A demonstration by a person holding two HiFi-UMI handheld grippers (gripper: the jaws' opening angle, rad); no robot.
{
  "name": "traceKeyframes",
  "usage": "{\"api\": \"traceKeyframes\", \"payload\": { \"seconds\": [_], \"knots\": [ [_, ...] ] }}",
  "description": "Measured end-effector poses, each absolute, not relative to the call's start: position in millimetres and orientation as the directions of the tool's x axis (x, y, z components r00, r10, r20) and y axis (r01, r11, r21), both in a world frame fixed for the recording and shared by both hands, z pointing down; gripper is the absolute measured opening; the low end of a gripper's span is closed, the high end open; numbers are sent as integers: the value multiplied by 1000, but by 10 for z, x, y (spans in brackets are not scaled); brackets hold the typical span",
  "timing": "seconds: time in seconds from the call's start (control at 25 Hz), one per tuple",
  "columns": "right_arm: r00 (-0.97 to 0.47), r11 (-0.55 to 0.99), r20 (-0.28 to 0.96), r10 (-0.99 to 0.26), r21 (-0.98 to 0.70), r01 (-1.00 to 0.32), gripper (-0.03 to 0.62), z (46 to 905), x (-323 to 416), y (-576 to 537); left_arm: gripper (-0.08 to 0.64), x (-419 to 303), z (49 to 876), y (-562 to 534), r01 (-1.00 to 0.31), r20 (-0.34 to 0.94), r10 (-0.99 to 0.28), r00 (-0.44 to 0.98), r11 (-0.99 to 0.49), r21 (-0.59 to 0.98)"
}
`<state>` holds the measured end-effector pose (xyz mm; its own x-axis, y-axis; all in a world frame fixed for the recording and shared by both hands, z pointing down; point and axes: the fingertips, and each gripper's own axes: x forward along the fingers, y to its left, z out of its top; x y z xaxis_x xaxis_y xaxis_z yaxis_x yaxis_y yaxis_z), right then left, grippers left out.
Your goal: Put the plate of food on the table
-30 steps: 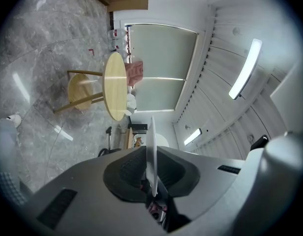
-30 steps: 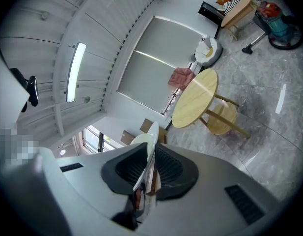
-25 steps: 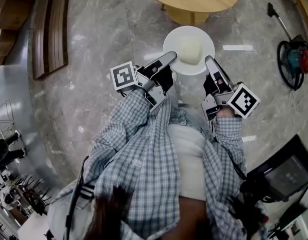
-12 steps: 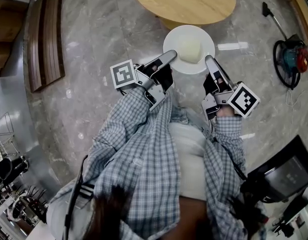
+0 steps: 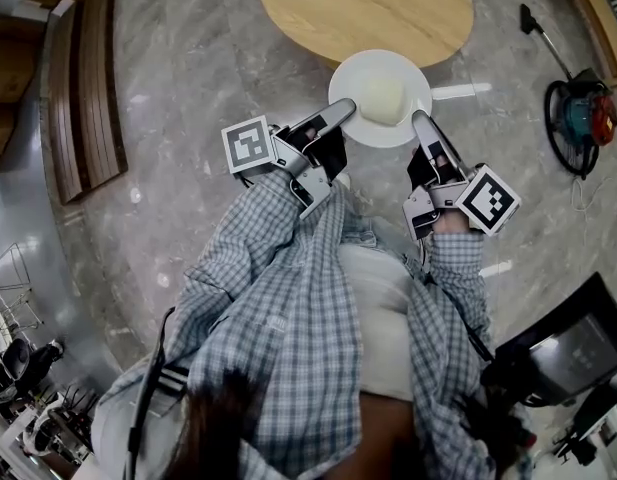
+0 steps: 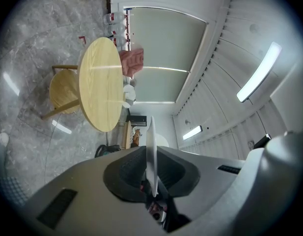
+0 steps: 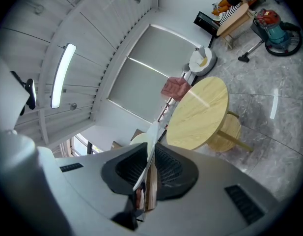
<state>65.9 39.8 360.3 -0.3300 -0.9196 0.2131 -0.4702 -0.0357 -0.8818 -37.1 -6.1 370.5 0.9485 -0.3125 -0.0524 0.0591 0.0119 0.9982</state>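
Beneath everything I see a grey marble floor (image 5: 188,98). At the top of the head view stands a round, light wooden table (image 5: 368,8) on a round base of the same wood. A dark slatted bench (image 5: 83,78) runs along the left side, well apart from the table. My checked shirt sleeves (image 5: 278,258) fill the middle of the view and reach forward to both tools. At the far right a red and teal vacuum cleaner (image 5: 588,118) sits on the floor, ringed by its black hose.

The white plate (image 5: 380,98) hangs in the air between the two tools, roughly level. In the head view its far rim overlaps the near edge of the table. I cannot tell whether that rim is really above the tabletop or only lines up with it.

The left gripper (image 5: 338,115) has its jaws closed on the plate's left rim; in its own view the rim runs edge-on between the dark pads. The right gripper (image 5: 421,121) has its jaws clamped on the opposite rim in the same way, narrow, with only the thin rim between them. Each tool carries a marker cube behind the jaws.

A pale, rounded lump of food (image 5: 384,98) sits near the plate's centre.
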Motion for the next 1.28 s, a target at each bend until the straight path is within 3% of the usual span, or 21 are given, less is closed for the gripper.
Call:
{"api": "traceKeyframes", "payload": {
  "seconds": [1.28],
  "knots": [
    [-361,-38,236,-902,-877,-479,54,3719,563,-79,48,-477,3823,-499,66,-56,-342,938,19,998]
  ]
}}
